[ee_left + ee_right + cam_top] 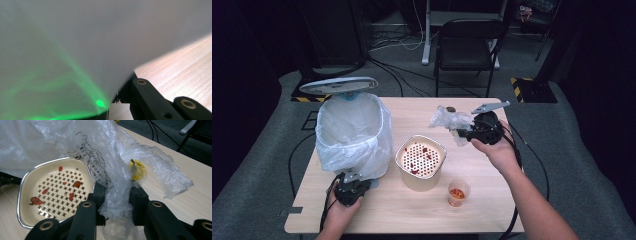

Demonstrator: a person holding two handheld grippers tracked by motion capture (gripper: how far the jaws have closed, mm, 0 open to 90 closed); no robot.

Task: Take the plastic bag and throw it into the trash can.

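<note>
Nearest us on the tabletop (412,210) stands a small cup (458,193) of red bits. At the near left edge, our left claw (349,189) presses against the white bag (354,132) lining the bin; we cannot tell how far its jaws are spread. Behind the cup sits a cream container (421,162) with a perforated top. Farther right, our right claw (116,200) pinches a crumpled clear plastic bag (110,162), lifted above the tabletop, a yellow thing (137,169) inside it.
</note>
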